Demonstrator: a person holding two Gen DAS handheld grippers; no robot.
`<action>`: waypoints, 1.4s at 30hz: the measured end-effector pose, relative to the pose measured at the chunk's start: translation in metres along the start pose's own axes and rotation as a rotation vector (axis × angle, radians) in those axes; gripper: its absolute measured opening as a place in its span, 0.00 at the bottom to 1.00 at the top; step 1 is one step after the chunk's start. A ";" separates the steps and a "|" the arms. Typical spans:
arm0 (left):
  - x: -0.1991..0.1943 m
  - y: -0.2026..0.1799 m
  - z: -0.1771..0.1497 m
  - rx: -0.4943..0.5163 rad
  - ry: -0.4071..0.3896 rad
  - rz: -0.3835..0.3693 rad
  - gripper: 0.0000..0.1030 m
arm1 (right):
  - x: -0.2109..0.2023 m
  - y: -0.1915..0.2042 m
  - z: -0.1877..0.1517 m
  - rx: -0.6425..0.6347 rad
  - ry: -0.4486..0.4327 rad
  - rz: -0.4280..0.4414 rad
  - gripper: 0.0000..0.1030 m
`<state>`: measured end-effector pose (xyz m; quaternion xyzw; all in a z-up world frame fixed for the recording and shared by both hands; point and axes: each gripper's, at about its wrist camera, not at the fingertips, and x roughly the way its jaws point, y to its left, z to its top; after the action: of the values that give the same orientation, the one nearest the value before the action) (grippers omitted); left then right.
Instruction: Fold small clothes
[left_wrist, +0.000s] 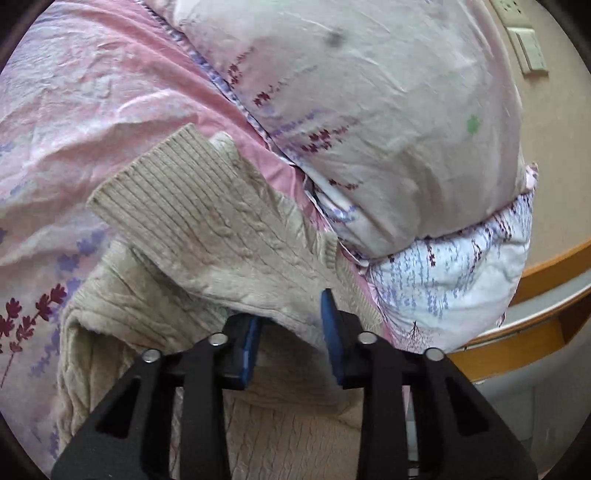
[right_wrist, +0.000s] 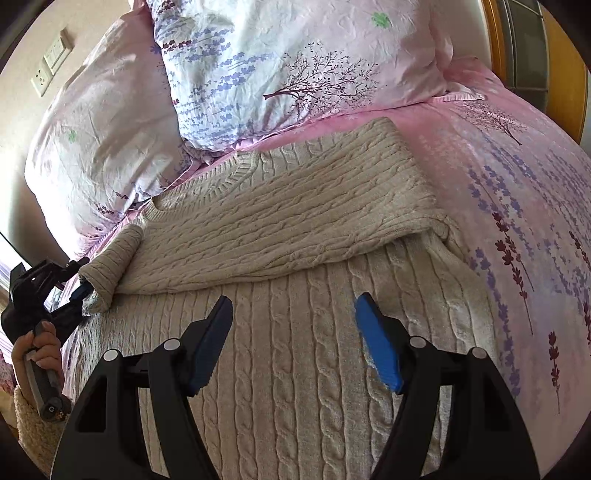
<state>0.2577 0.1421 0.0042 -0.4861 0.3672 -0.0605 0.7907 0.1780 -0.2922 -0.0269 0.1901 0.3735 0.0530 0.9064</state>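
On the bed (right_wrist: 517, 155), spread with one pink lavender-print sheet, lies one beige cable-knit sweater (right_wrist: 295, 332), its body flat and one sleeve (right_wrist: 288, 214) folded across the chest below the neckline. Two pillows sit at the head: one pale pink (right_wrist: 103, 147), one white with blue sprigs and a tree print (right_wrist: 295, 66). Of the two grippers, the right gripper (right_wrist: 293, 306) hovers over the sweater's body with its fingers (right_wrist: 376, 339) spread wide and nothing between them. At the sweater's left edge, the left gripper (left_wrist: 291, 314), held by a hand (right_wrist: 37, 350), has its fingers (left_wrist: 328, 306) slightly parted beside a fold of knit (left_wrist: 221, 258); whether they press on it I cannot tell. Two wall plates (left_wrist: 517, 37) show behind the pillows
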 end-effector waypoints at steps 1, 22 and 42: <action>0.001 -0.002 0.002 -0.009 -0.001 -0.002 0.11 | -0.001 -0.001 0.000 -0.002 -0.004 -0.001 0.69; 0.089 -0.160 -0.157 0.867 0.392 -0.027 0.45 | -0.022 -0.046 0.036 0.122 -0.045 0.088 0.52; -0.010 0.009 0.023 0.479 0.138 0.299 0.38 | 0.039 -0.010 0.055 0.020 0.074 0.093 0.11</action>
<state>0.2626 0.1678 0.0076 -0.2209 0.4630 -0.0609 0.8563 0.2436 -0.3092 -0.0211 0.2141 0.3983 0.0982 0.8865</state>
